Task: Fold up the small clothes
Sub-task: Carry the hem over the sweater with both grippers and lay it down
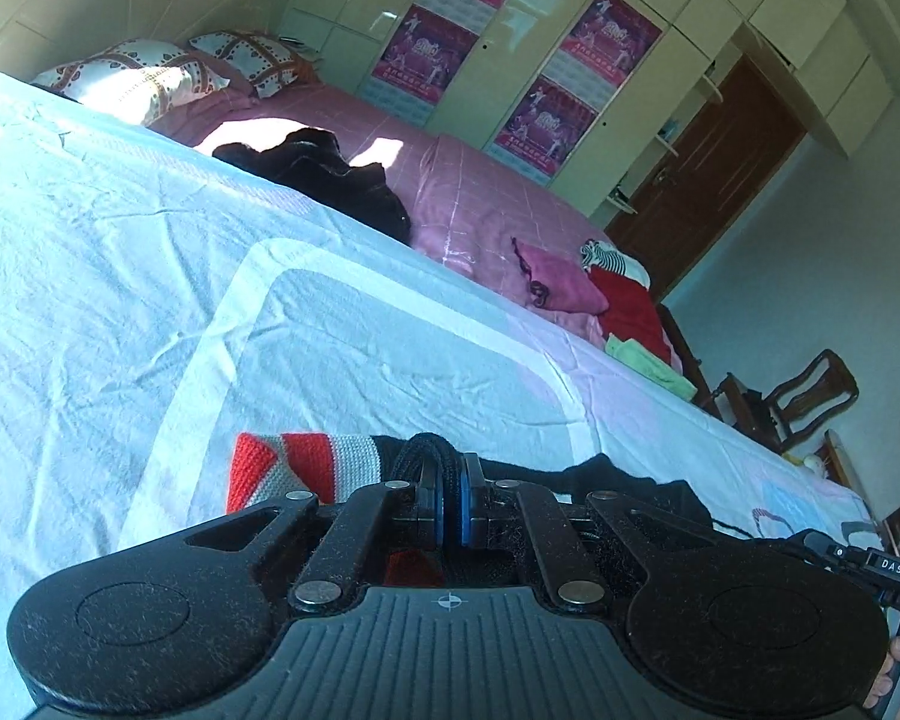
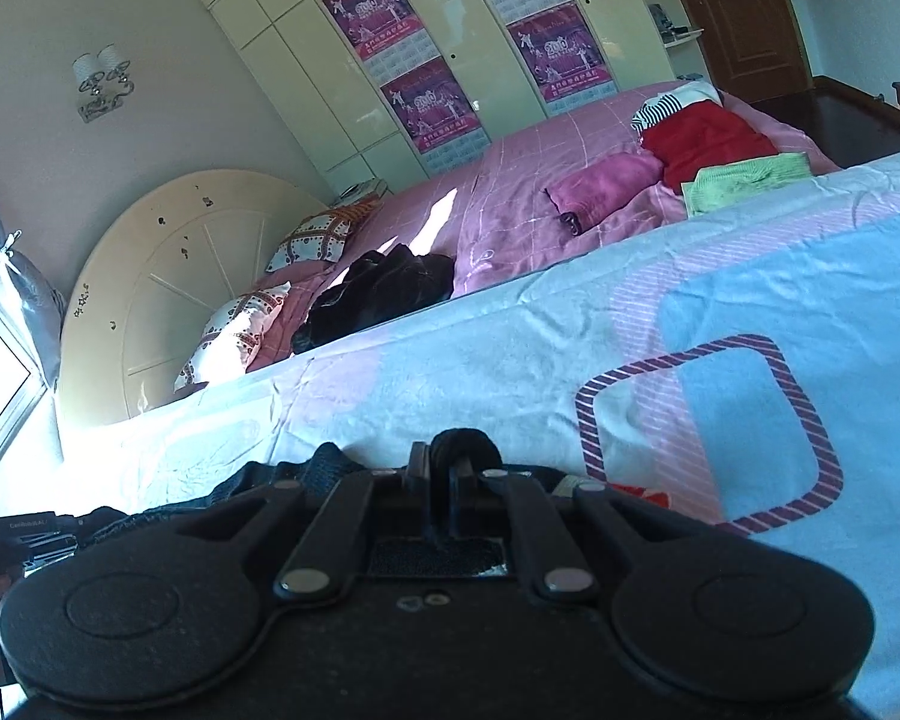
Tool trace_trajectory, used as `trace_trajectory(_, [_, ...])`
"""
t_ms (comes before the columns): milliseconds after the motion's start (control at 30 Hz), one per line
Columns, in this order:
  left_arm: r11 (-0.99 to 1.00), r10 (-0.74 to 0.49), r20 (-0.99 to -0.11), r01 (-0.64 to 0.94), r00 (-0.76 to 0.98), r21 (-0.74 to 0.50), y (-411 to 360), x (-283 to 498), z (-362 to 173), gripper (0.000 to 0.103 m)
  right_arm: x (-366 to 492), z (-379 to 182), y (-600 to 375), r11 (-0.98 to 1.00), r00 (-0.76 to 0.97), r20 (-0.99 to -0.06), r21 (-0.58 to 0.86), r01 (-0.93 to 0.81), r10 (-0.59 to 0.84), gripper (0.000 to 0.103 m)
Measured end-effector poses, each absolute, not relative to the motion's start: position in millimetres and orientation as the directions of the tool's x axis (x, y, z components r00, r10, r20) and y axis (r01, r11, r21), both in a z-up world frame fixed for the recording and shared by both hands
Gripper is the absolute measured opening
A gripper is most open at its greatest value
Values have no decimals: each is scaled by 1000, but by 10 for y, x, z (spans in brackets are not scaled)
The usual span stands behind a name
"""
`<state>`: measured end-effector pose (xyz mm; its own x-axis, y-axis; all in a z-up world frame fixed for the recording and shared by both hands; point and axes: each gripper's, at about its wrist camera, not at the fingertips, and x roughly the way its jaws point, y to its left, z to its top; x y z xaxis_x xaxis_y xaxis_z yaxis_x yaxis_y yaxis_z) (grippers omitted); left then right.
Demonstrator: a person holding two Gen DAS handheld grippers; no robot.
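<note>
A small knitted garment (image 1: 306, 465), black with red, grey and white stripes, lies low over the pale blue sheet (image 1: 150, 252). My left gripper (image 1: 450, 483) is shut on a black knitted fold of it, which bulges above the blue pads. In the right wrist view my right gripper (image 2: 444, 468) is shut on another black fold of the same garment (image 2: 330, 468); a red and white part shows just right of the fingers. The far end of each gripper shows at the edge of the other's view, held by a hand.
Behind the sheet lies a pink quilt (image 1: 480, 198) with a black clothes heap (image 1: 330, 174), a magenta piece (image 1: 561, 279), a red garment (image 1: 630, 306) and a green one (image 1: 648, 366). Pillows (image 1: 138, 78), a wardrobe with posters (image 1: 510, 60), a door (image 1: 708, 150) and a chair (image 1: 810, 396) stand beyond.
</note>
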<state>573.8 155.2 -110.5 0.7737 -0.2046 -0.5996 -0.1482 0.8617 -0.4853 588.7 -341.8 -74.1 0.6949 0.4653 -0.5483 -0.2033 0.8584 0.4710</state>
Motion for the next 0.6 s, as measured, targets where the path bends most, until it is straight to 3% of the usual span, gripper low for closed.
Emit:
trace_trajectory(133, [853,-200,-651,-197,732,-484,1521,5895,-1297,5,6055,-883,-3401,867,655,-603,469,-171,455,7])
trace_trajectory(300, [837,-210,-636,-200,742,-509,1531,5850,-1381,11,6073,-964,-3427,861,651,-602,479,-171,463,22])
trace_trajectory(367, [851,-190,-629,-193,754,-489,1537,5813,-1329,22,6005,-896,-3481,870,687,-580,465,-162,438,55])
trace_trajectory(400, [863,-162,-628,-200,761,-464,1536,5792,-1289,54,5967,-859,-3527,871,708,-559,462,-166,432,62])
trace_trajectory(433, [874,-134,-619,-202,774,-442,1542,5767,-1245,75,5938,-828,-3572,867,721,-538,466,-178,437,60])
trace_trajectory(533, [889,-130,-589,-169,797,-425,1636,5738,-1118,72,5904,-770,-3651,868,722,-532,454,-198,443,45])
trace_trajectory(600, [918,-134,-600,-129,788,-374,1606,5767,-1072,59,5912,-757,-3643,878,716,-542,428,-217,441,42])
